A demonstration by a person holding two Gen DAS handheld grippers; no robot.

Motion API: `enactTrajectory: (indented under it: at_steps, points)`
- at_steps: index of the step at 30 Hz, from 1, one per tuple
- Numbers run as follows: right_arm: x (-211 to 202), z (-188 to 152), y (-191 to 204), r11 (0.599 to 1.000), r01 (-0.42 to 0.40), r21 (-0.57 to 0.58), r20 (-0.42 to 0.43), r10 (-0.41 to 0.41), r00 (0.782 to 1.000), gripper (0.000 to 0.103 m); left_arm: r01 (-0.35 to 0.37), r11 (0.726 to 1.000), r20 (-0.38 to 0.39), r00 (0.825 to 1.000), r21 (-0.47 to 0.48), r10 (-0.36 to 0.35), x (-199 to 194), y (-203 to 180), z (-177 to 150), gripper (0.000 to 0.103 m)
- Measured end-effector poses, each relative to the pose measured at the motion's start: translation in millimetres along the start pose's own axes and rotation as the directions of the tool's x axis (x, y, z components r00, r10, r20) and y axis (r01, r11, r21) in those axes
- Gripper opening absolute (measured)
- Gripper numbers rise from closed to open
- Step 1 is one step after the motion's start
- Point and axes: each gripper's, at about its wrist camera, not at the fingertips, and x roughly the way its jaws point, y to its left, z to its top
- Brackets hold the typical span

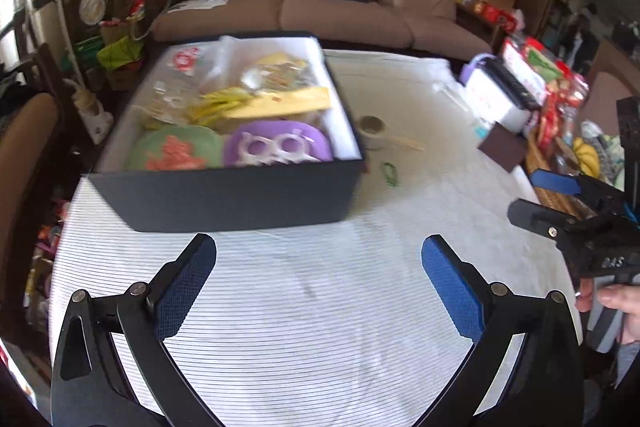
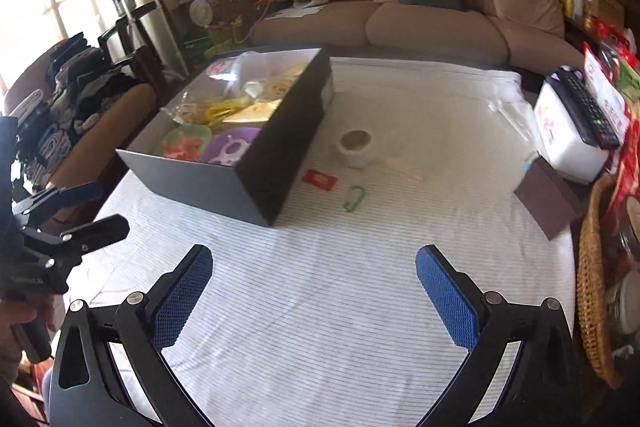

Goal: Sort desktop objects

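Blue-padded and spread wide, my left gripper and right gripper hover empty above the striped cloth. Beyond my right fingertips lie a tape roll, red card and green clip, likely awaiting the black box ahead-left.

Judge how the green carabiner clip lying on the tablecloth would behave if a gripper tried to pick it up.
The green carabiner clip looks thin and wiry, so probably light and stiff. It lies flat on the striped tablecloth, so the pads may slide over it. Its slim loop could twist once pinched.
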Motion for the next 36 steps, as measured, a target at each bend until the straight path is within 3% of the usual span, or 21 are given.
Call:
enactTrajectory:
  at_steps: [3, 11, 25, 30, 36]
  points:
    - [2, -17, -23, 0.999, -0.007, 0.054, 0.025, 0.006, 1.0, 0.103, 0.051, 0.998, 0.003, 0.999, 0.021, -0.051, 22, -28, -18, 0.103]
    - [22, -29, -61, 0.995, 0.014, 0.094, 0.03, -0.017, 0.999, 0.103, -0.047, 0.993, -0.014, 0.999, 0.11, 0.049, 68, -71, -25, 0.103]
    - [49, -44, -93, 0.984, 0.038, 0.176, 0.01, -0.041, 0.999, 0.103, -0.058, 0.998, -0.081, 0.995, 0.034, 0.06, 114, -53, -24, 0.103]
    - [50, -37, -93, 0.983, 0.02, 0.184, 0.044, -0.029, 0.999, 0.103, -0.043, 0.998, -0.046, 0.998, 0.037, 0.045, 111, -58, -17, 0.103]
    - [65, -13, -89, 0.978, -0.055, 0.203, 0.084, 0.038, 0.996, 0.103, 0.002, 0.999, -0.005, 1.0, -0.048, -0.002, 101, -44, -7, 0.103]
